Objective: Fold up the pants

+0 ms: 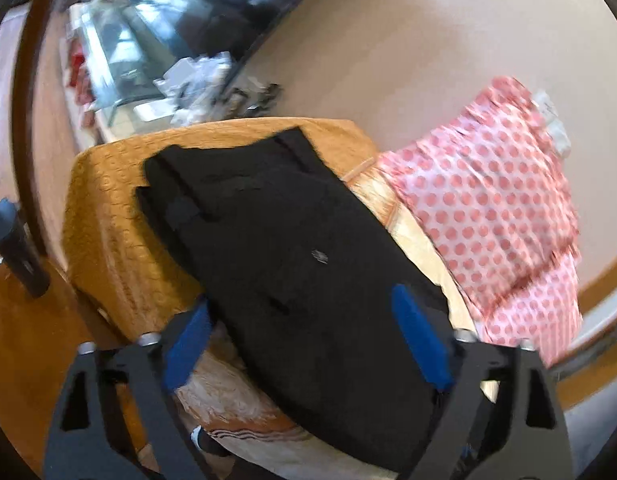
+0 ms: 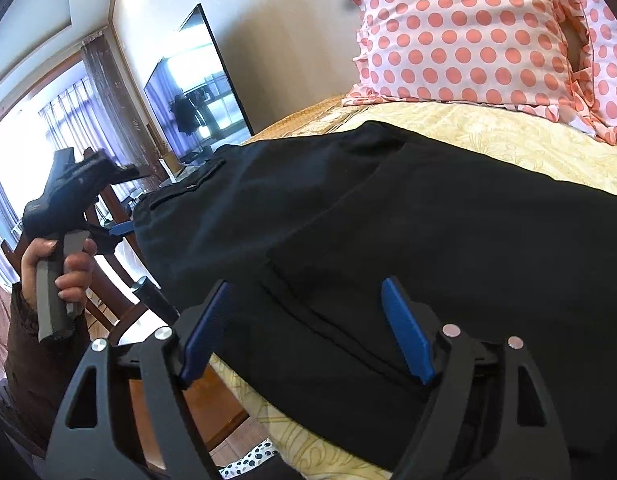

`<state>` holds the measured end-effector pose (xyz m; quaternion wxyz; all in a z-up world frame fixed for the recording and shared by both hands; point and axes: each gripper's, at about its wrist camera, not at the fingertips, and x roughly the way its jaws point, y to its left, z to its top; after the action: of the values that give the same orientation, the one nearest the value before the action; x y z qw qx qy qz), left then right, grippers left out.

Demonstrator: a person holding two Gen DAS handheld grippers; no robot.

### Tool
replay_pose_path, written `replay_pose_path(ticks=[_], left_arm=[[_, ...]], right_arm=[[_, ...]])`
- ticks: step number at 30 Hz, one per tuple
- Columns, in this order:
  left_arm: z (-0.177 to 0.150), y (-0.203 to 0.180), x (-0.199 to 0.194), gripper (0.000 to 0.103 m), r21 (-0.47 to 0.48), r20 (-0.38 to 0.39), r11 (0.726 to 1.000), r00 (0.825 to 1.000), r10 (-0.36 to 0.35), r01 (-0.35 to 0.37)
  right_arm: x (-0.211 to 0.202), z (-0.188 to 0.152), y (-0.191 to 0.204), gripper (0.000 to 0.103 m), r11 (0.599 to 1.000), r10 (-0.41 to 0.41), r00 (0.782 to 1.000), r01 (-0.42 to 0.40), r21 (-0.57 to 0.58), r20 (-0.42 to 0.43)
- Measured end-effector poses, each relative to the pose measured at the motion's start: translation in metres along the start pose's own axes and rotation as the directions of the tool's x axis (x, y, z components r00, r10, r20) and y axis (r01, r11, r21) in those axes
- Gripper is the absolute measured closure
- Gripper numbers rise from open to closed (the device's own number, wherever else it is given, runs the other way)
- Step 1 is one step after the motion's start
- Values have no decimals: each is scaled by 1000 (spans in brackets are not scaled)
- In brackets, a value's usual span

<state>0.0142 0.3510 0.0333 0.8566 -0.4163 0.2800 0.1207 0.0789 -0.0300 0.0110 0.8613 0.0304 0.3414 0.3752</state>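
Black pants [image 1: 276,240] lie flat on the bed, folded lengthwise, the waistband at the far end; they also show in the right wrist view [image 2: 388,220]. My left gripper [image 1: 304,308] is open, its blue pads wide apart above the near part of the pants, holding nothing. It also shows in the right wrist view [image 2: 120,230], held in a hand at the left edge of the pants. My right gripper [image 2: 308,296] is open over the near edge of the pants, with nothing between its pads.
A pink polka-dot pillow [image 1: 488,208] lies to the right of the pants, and it also shows in the right wrist view [image 2: 468,32]. An orange blanket [image 1: 120,216] covers the far part of the yellow bed [image 2: 508,144]. A television [image 2: 196,80] stands by the wall.
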Motion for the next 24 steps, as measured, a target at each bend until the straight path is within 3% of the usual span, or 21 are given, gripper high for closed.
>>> replay_pose_path(ticks=[1, 3, 7, 10, 12, 15, 18, 20, 22, 24], left_arm=[[0, 4, 2, 34, -24, 5, 1000, 1000, 12, -12], [-1, 12, 6, 67, -65, 21, 997, 999, 41, -40], [-2, 13, 6, 83, -76, 56, 996, 997, 53, -49], [-3, -29, -2, 87, 98, 132, 989, 987, 95, -109], [-5, -66, -10, 88, 214, 168, 973, 984, 54, -90], [-22, -143, -20, 90, 421, 178, 907, 982, -59, -22], [-65, -221, -23, 92, 616, 87, 781, 975, -202, 107], [-111, -265, -25, 92, 719, -20, 659, 955, -297, 220], [-163, -296, -23, 92, 771, -181, 527, 917, -355, 356], [-218, -311, -12, 92, 783, -337, 415, 877, -343, 464]], right_arm=[[-2, 0, -1, 26, 1000, 5, 1000, -5, 5, 4], [-9, -2, -5, 25, 999, 29, 999, -30, 27, 20], [-36, -8, -15, 25, 998, 41, 997, -43, 45, 62], [-71, -14, -28, 22, 998, 23, 991, -31, 56, 131], [-99, -20, -41, 18, 997, -21, 983, 8, 73, 182], [-134, -28, -63, 18, 987, -118, 965, 88, 133, 233], [-168, -41, -90, 18, 958, -234, 932, 173, 228, 276], [-185, -50, -105, 18, 933, -300, 909, 217, 287, 289], [-201, -62, -121, 18, 900, -367, 884, 258, 352, 289], [-212, -74, -137, 18, 865, -424, 862, 294, 407, 277]])
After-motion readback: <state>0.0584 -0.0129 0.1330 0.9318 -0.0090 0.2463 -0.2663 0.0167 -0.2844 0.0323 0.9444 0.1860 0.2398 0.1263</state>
